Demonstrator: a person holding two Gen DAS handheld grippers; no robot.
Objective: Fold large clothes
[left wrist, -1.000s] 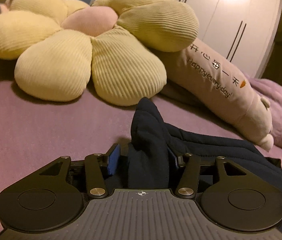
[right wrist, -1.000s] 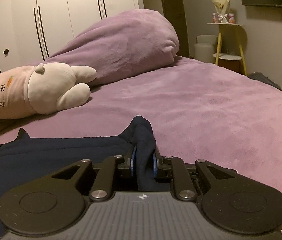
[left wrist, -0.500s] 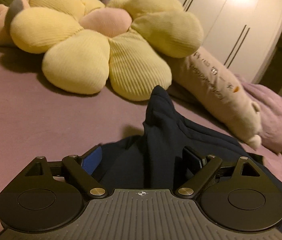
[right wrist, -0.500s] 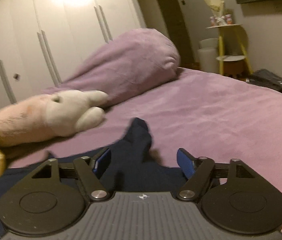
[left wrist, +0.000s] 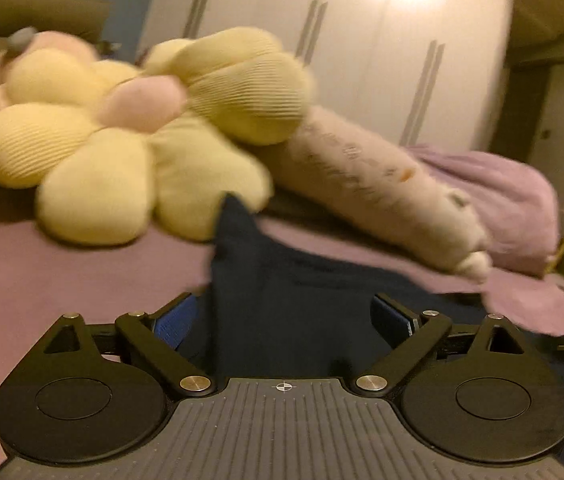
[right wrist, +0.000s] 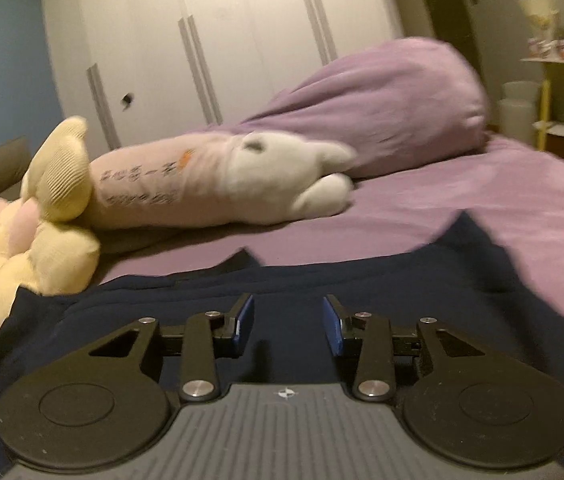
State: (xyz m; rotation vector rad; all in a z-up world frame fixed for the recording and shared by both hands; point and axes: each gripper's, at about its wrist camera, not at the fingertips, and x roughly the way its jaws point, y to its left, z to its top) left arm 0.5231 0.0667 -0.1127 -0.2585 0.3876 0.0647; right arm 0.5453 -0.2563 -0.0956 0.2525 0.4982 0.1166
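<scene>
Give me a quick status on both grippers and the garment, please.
Left gripper open, jaws just widened. Right gripper open, just narrowing, nothing pinched. Navy garment released on bed. Flower cushion beside it.

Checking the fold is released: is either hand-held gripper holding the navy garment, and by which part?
Nothing is held. Both the left hand-held gripper and the right hand-held gripper stand open over the navy garment.

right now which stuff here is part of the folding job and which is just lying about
Part of the job:
- navy garment, spread on the bed
- left gripper, jaws just opened wide, cloth between them but not pinched
- right gripper, jaws apart and just narrowing, nothing between the pads

Just lying about:
- flower cushion
- long plush
- purple duvet
- bed cover
- side shelf
</scene>
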